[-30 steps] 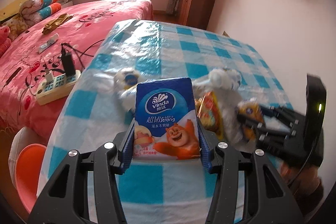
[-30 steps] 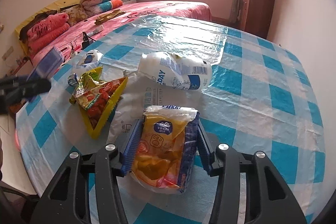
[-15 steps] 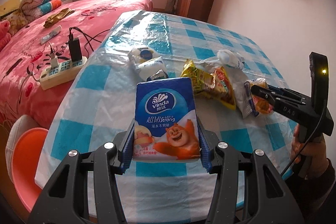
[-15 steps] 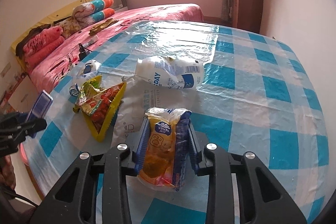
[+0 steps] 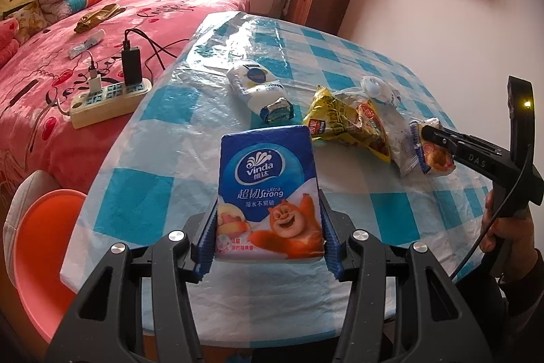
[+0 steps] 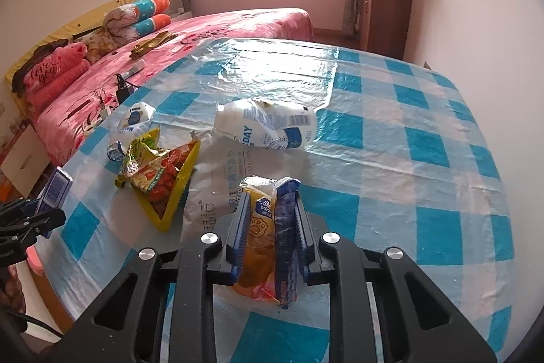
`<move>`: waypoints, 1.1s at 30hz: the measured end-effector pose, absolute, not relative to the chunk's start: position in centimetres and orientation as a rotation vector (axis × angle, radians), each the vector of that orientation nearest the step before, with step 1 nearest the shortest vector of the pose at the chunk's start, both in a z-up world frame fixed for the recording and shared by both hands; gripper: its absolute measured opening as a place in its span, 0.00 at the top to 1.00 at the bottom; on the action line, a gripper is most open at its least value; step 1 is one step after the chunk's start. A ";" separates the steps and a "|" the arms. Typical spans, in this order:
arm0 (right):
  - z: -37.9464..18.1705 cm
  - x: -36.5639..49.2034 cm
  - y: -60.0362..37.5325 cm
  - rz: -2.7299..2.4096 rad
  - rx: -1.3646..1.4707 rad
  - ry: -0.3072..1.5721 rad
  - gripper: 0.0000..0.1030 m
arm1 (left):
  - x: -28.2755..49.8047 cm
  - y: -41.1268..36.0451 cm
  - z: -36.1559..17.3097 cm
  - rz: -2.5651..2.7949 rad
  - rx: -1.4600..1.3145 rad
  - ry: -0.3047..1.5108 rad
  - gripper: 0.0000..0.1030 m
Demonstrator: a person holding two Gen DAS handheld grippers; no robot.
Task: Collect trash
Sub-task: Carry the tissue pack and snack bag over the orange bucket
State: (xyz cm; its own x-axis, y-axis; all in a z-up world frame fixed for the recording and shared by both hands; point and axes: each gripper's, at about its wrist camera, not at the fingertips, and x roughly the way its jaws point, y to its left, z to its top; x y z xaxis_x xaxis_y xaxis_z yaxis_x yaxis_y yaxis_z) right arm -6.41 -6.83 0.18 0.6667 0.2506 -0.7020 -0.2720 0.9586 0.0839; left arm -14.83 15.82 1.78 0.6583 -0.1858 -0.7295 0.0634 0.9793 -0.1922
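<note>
My left gripper (image 5: 268, 240) is shut on a blue Vinda tissue pack (image 5: 268, 196) and holds it above the table's near left edge. It shows at the left of the right wrist view (image 6: 56, 189). My right gripper (image 6: 268, 244) is shut on a crumpled orange-and-blue tissue wrapper (image 6: 267, 233), squeezed flat, just above the table; in the left wrist view the wrapper (image 5: 431, 152) hangs from its fingers. On the checked tablecloth (image 6: 425, 159) lie a yellow snack bag (image 6: 159, 179), a white plastic bag (image 6: 217, 193), a crushed white milk pouch (image 6: 268, 128) and a second white pouch (image 5: 255, 84).
A pink bed (image 5: 85, 33) stands left of the table, with a power strip and chargers (image 5: 108, 94) near its edge. An orange stool (image 5: 40, 247) is at the table's near left corner. A wooden cabinet (image 6: 384, 2) stands at the back by the wall.
My right gripper has closed tighter on the wrapper, crushing it narrow. My left gripper has pulled back toward the table's near left edge with the tissue pack.
</note>
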 end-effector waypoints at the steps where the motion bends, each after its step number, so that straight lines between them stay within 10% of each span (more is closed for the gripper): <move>1: 0.4 -6.5 -6.9 0.295 -0.023 0.786 0.75 | -14.9 16.0 1.8 -0.141 -0.156 0.838 0.49; 33: 7.0 -10.5 18.7 0.965 -0.133 0.792 0.75 | -22.1 30.9 0.0 0.224 -0.307 0.829 0.49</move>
